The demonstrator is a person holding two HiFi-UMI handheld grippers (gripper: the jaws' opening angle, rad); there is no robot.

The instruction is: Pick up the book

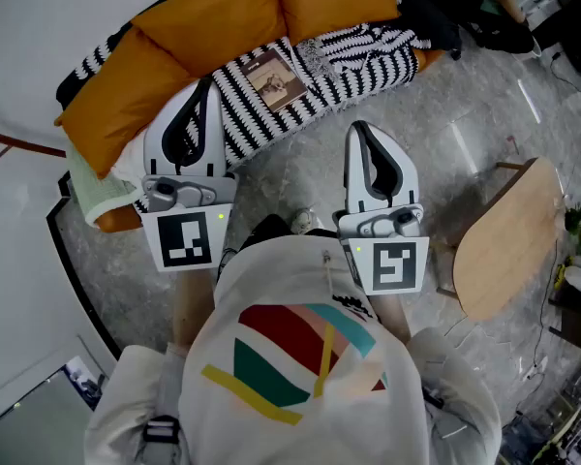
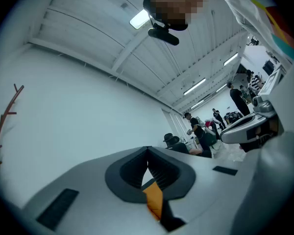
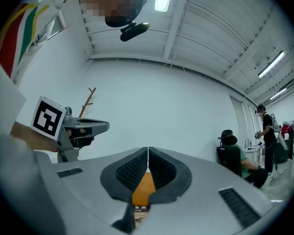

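1. Left tongs [image 2: 147,153]: pressed together, nothing between them. I see them short of the book [image 1: 276,77], to its lower left, over the front edge of the sofa.
2. Right tongs [image 3: 147,153]: pressed together, empty. They are below and to the right of the book, over the floor, level with the left pair.
3. Book: brownish cover with a picture, lying flat and face up. Neither pair of tongs touches it.
4. Striped blanket [image 1: 353,61]: black and white, directly under the book, spread over the sofa seat and running off to the book's right.
5. Orange cushions [image 1: 223,17]: two, touching each other, just behind the book and to its left.
6. Pale green cloth [image 1: 102,197]: well to the lower left of the book, at the sofa's end.
7. Grey stone floor [image 1: 300,177]: in front of the book, below the sofa edge.
8. Wooden bench [image 1: 508,240]: rounded top, bare, well to the lower right of the book.
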